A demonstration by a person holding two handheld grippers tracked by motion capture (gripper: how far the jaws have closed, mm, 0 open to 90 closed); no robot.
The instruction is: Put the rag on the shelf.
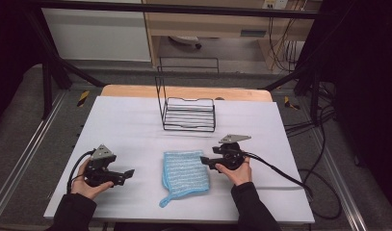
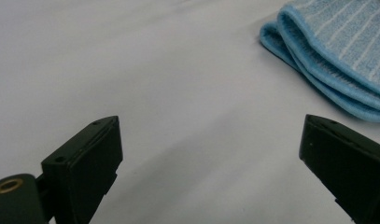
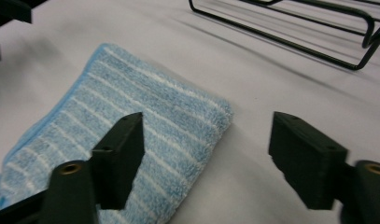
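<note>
A folded light-blue cloth with white stripes (image 1: 185, 174) lies flat in the middle of the white table, its hanging loop trailing toward the front edge. My left gripper (image 1: 128, 174) rests on the table to the left of the cloth, pointing at it with a gap between. Its jaws stand open with bare table between them (image 2: 211, 158), and the cloth's folded edge (image 2: 337, 51) lies beyond. My right gripper (image 1: 204, 161) is at the cloth's far right corner. It is open (image 3: 208, 149), one jaw over the cloth (image 3: 131, 121), neither pad pressing on it.
A black wire rack (image 1: 189, 115) stands at the back middle of the table, and its base wires (image 3: 295, 28) lie just beyond my right gripper. The white table surface (image 1: 136, 125) is bare on both sides of the cloth. Cables trail off to the right.
</note>
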